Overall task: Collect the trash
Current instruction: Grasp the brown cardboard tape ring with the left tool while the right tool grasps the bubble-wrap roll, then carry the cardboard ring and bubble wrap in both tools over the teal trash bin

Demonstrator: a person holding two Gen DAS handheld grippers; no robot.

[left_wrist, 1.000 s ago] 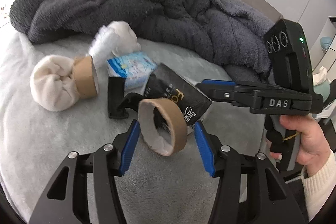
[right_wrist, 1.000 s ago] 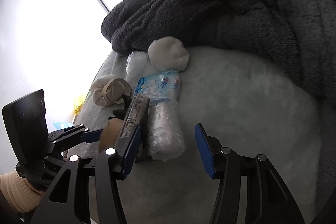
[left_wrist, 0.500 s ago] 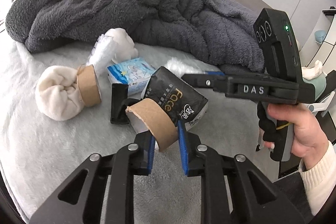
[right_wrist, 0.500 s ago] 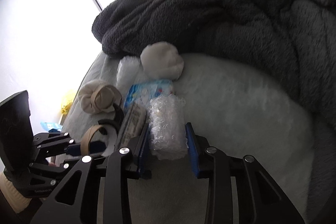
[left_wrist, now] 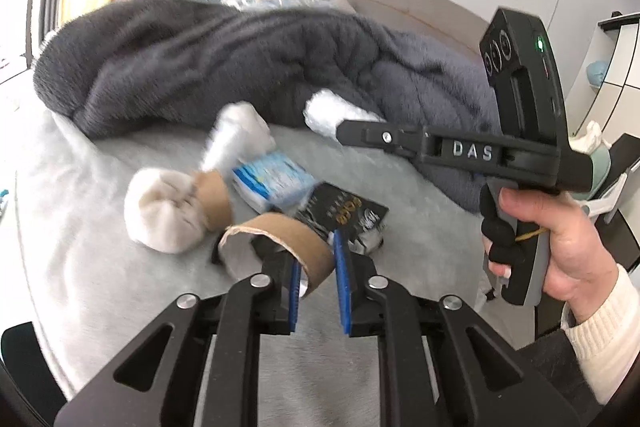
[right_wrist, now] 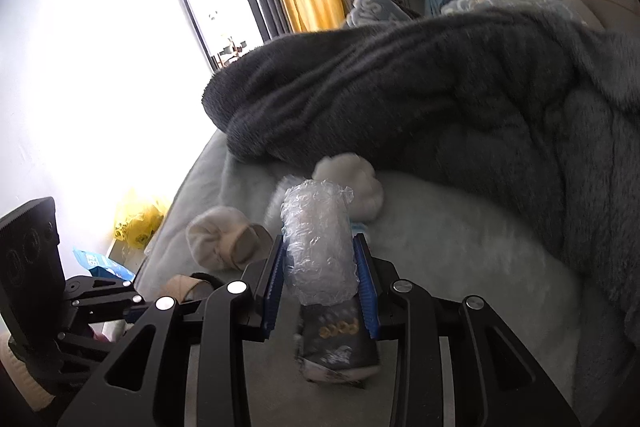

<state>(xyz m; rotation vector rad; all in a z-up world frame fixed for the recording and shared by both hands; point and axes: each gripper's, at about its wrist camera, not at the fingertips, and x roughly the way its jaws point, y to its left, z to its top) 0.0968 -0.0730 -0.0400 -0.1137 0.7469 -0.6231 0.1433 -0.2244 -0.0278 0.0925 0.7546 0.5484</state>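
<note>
Both grippers lifted; left gripper [left_wrist: 316, 287] just closed, pinching cardboard ring [left_wrist: 280, 247]; right gripper [right_wrist: 320, 287] clamps bubble-wrap roll [right_wrist: 318, 247].

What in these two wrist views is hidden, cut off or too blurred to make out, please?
- Left wrist view: the print on the black packet is motion-blurred and unreadable.
- Left wrist view: the near end of the cardboard ring is covered by the left gripper pinching it.
- Right wrist view: the bubble wrap roll in the right gripper hides the blue tissue pack behind it.
- Right wrist view: window glare washes out the floor beside the yellow bag.
</note>
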